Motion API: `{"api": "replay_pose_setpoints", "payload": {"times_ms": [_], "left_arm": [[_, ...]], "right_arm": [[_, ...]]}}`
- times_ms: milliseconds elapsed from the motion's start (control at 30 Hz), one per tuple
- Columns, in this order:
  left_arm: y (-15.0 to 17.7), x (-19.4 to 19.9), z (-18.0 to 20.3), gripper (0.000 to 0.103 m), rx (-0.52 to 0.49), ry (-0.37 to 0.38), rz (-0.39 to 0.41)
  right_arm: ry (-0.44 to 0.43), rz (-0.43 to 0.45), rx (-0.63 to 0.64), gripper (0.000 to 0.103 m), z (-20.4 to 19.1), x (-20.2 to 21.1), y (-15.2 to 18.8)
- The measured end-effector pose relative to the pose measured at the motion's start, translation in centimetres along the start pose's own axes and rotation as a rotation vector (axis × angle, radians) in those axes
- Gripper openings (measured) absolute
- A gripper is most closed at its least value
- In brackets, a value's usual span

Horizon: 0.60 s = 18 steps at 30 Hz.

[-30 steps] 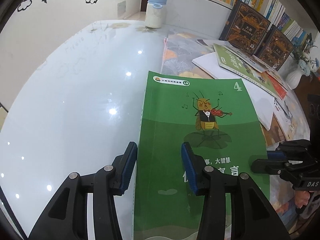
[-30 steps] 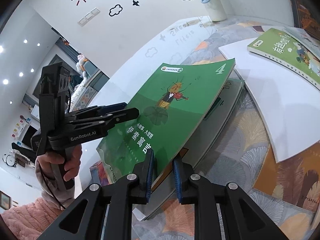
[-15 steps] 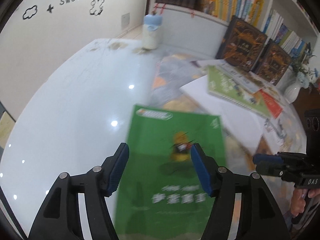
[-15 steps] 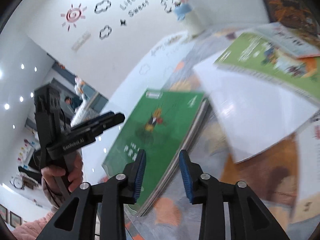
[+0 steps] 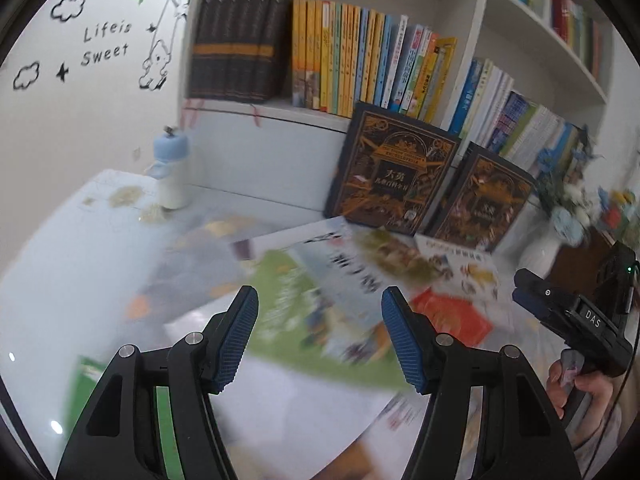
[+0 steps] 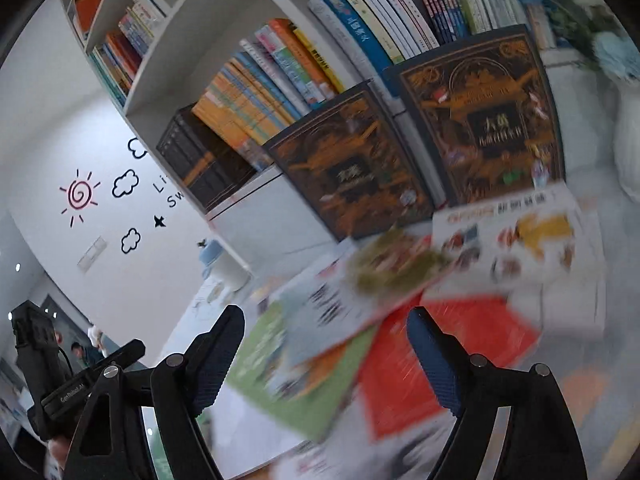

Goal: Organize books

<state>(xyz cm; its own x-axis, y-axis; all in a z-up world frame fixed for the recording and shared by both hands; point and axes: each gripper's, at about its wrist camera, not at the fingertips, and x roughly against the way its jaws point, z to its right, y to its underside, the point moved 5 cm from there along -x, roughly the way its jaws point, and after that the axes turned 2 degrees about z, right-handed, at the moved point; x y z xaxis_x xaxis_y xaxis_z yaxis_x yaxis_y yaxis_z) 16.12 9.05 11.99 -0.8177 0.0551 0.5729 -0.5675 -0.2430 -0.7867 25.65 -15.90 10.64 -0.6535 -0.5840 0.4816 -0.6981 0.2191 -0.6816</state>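
You are holding both claws wide apart with nothing between the jaws. Your left gripper (image 5: 319,336) is hovering over the loose pile on the table (image 5: 60,264), and your right gripper (image 6: 325,354) is doing the same from the other side.

Take the light green book (image 5: 296,312) as the landmark. In the left wrist view it is lying just ahead of your left gripper, part of it showing in the gap between the blue pads (image 5: 240,336), resting on a large white book (image 5: 288,400). Its long axis is running diagonally, from near the left pad away towards the far right. In the right wrist view the same light green book (image 6: 296,372) is lying forward and left of centre, its near corner close to the left-hand finger.

Overlapping its far end is a pale picture book (image 6: 332,312), and to the right of it a red book (image 6: 448,360) is lying flat, closer to your right gripper. Behind the red book a white illustrated book (image 6: 516,240) is lying near the wall. Blur is hiding the exact edges, so which covers are touching is hard to say.

Beyond the light green book, two dark encyclopedias (image 5: 394,176) are leaning upright against the bookshelf (image 5: 476,64). Far left of it, a blue-capped bottle (image 5: 171,172) is standing alone.

My judgement: the light green book falls to your left gripper, the red one to your right.
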Motion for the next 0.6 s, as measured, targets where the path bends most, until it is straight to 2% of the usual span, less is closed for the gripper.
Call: {"api": "replay_pose_setpoints", "payload": {"times_ms": [67, 133, 333, 400, 433, 500, 533, 600], "left_arm": [[0.9, -3.3, 1.6, 0.062, 0.035, -0.041, -0.007], [2.1, -6.4, 2.3, 0.062, 0.074, -0.05, -0.026], [5.7, -13.0, 2.1, 0.062, 0.121, -0.064, -0.129], [6.4, -14.0, 1.8, 0.062, 0.125, -0.072, -0.15], [6.4, -14.0, 1.8, 0.062, 0.105, -0.075, -0.12], [6.3, -14.3, 1.9, 0.062, 0.082, -0.076, -0.114], [6.2, -14.4, 2.0, 0.062, 0.083, -0.054, -0.108], [6.1, -14.3, 2.6, 0.062, 0.082, -0.005, -0.113]], "right_arm": [[-0.027, -0.025, 0.016, 0.083, 1.6, -2.0, -1.1], [-0.038, -0.043, -0.015, 0.083, 4.0, -4.4, -1.9], [0.027, -0.086, -0.104, 0.083, 10.9, -11.0, -2.4], [0.011, -0.103, -0.149, 0.079, 12.3, -12.4, -2.0], [0.015, -0.078, -0.115, 0.075, 12.4, -12.5, -2.1], [-0.068, -0.107, -0.111, 0.075, 11.8, -12.6, -2.1], [-0.112, -0.126, -0.099, 0.075, 11.3, -12.7, -2.0], [-0.092, -0.147, -0.055, 0.076, 10.9, -13.0, -1.7]]}}
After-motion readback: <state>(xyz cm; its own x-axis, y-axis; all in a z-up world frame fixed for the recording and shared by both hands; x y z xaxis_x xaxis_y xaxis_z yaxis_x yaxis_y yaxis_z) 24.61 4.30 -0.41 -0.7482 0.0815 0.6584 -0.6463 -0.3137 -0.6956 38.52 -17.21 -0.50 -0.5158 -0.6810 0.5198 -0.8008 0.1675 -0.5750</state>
